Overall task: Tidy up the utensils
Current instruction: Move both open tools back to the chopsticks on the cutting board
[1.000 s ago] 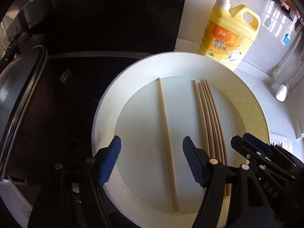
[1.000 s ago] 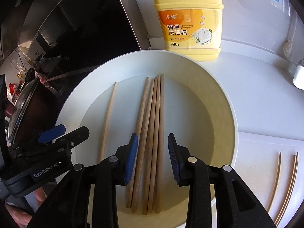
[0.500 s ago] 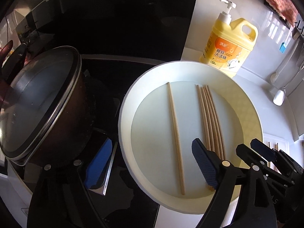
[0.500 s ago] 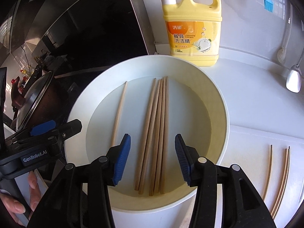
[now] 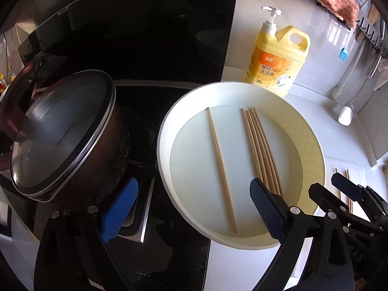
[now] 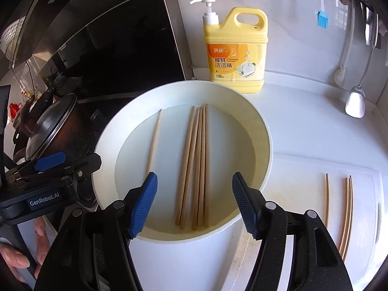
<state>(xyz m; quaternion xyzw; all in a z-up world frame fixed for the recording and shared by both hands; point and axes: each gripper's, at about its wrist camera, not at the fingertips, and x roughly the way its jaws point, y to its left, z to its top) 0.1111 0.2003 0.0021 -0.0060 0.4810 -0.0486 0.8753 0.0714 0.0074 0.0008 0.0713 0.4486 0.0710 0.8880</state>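
A round white basin [image 5: 165,145] [image 6: 264,143] holds wooden chopsticks: a single chopstick [image 5: 220,167] [image 6: 154,140] on the left and a bundle of several chopsticks [image 5: 262,148] [image 6: 196,165] to its right. My left gripper [image 5: 191,211] hangs above the basin's near left rim, its jaws opening wide with nothing between them. My right gripper [image 6: 194,206] hovers over the near ends of the bundle, jaws opening and apart from the sticks. Three more chopsticks [image 6: 344,208] lie on the white cutting board [image 6: 303,194] at the right.
A lidded dark pot [image 5: 60,140] [image 6: 48,126] stands on the black cooktop left of the basin. A yellow dish soap bottle [image 5: 276,60] [image 6: 236,51] stands behind it. A ladle [image 6: 355,99] and a blue brush [image 6: 322,19] hang on the wall. A hand [image 6: 14,259] holds the left gripper.
Both grippers have risen and pulled back from the basin while their jaws spread wider. The left view now takes in the whole pot. The chopsticks lie as before.
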